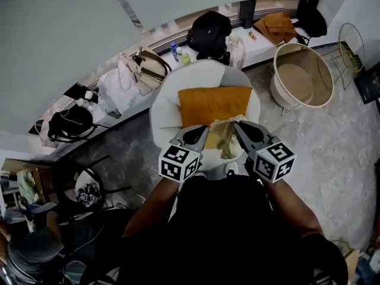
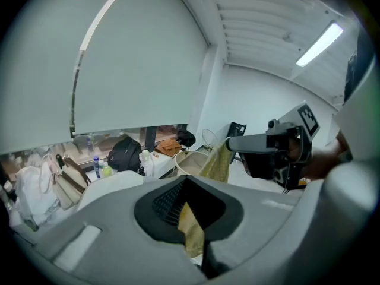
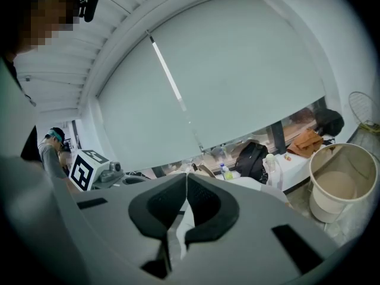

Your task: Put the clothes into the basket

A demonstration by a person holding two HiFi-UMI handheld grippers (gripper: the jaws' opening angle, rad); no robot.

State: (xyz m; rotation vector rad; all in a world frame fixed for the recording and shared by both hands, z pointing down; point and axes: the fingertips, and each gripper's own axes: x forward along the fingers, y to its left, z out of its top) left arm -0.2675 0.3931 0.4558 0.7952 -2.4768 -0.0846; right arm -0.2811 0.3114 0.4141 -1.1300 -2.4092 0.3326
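1. Left gripper (image 1: pixel 199 136): I hold it in front of my body with its marker cube toward me. The jaws are closed on one edge of the yellow cloth (image 1: pixel 224 136). In the left gripper view the fabric is pinched between the dark pads (image 2: pixel 166 203) and hangs out below them.
2. Right gripper (image 1: pixel 243 134): I hold it just beside the left one. The jaws are closed, and in the right gripper view a pale fold of the same yellow cloth is caught between them.
3. Yellow cloth: it is bunched and spans from one gripper to the other. It hangs over the near edge of the round white bench (image 1: pixel 163 114).
4. Orange cloth (image 1: pixel 214 104): it lies spread flat on the bench top, just beyond both grippers.
5. Basket (image 1: pixel 279 91): it is cream and round and stands on the floor to the right of the bench. It is well apart from the grippers, with its open top facing up.
6. Window ledge (image 1: pixel 261 46): it runs behind the bench. It carries a black backpack (image 1: pixel 209 33), a brown garment (image 1: pixel 276 25) and, further left, a pale bag (image 1: pixel 122 85).
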